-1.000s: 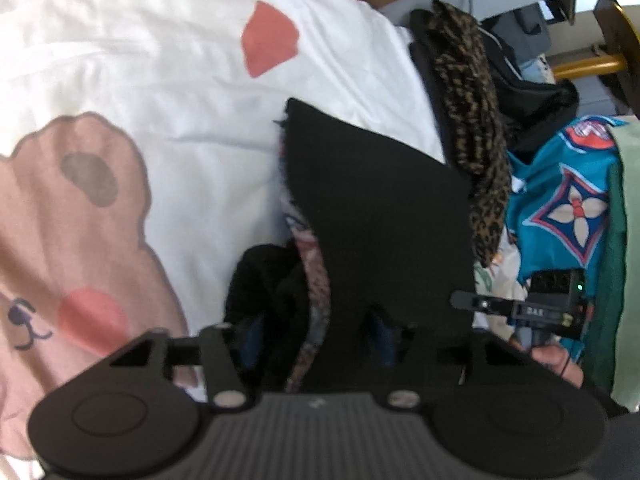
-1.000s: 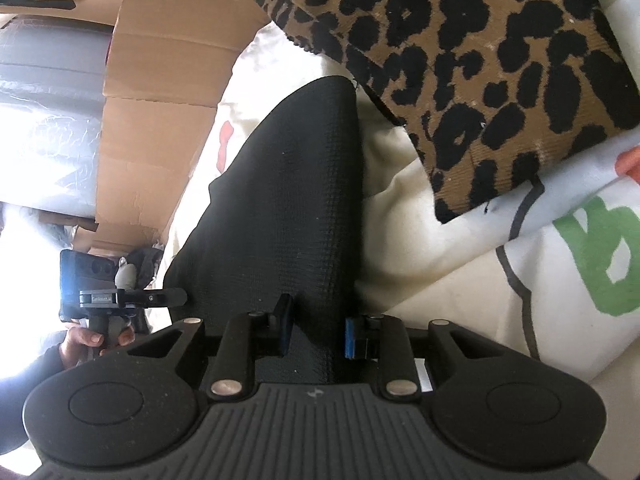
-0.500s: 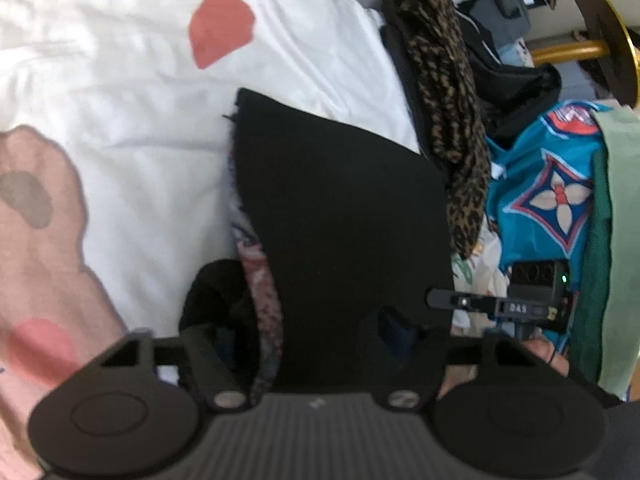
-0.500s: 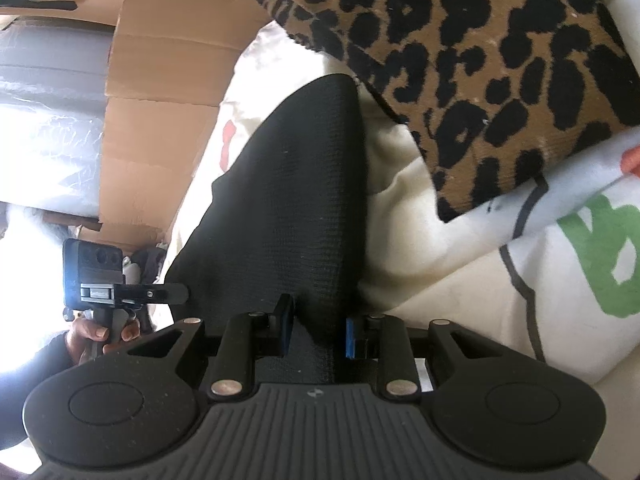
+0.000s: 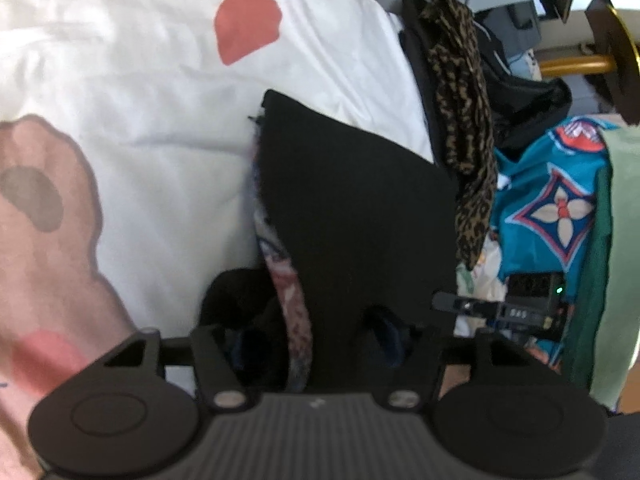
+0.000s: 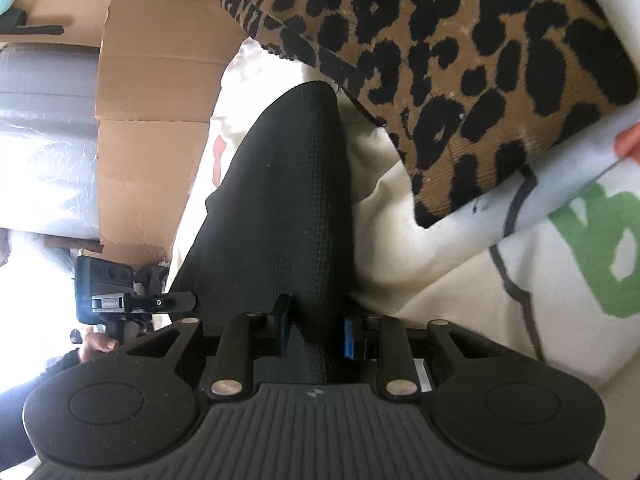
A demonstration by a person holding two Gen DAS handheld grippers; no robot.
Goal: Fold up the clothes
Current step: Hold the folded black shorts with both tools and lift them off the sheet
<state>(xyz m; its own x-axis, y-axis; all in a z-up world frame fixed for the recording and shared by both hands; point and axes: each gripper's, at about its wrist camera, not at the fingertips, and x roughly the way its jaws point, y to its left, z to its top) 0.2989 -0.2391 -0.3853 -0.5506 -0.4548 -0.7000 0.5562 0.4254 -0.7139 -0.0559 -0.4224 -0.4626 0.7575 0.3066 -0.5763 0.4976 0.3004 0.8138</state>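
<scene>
A black knit garment [image 5: 356, 216] with a floral-patterned inner layer [image 5: 286, 280] is stretched between my two grippers above a white bedsheet [image 5: 152, 92]. My left gripper [image 5: 316, 340] is shut on one end of it; the cloth hides most of its blue pads. My right gripper [image 6: 316, 330] is shut on the other end of the black garment [image 6: 280, 208], with blue pads [image 6: 285, 326] pressing the cloth from both sides. Each view shows the other gripper beside the garment: the right one [image 5: 516, 308] and the left one [image 6: 116, 296].
A leopard-print garment [image 6: 460, 72] lies just right of the black one, also in the left wrist view [image 5: 464, 120]. A teal patterned garment [image 5: 556, 200] and green cloth [image 5: 616, 240] lie at the right. A cardboard box [image 6: 156, 120] stands past the bed. The sheet has pink and red prints [image 5: 44, 240].
The left view swung left and then back right, with some blur. The black garment stays gripped at both ends. The right gripper has hardly moved.
</scene>
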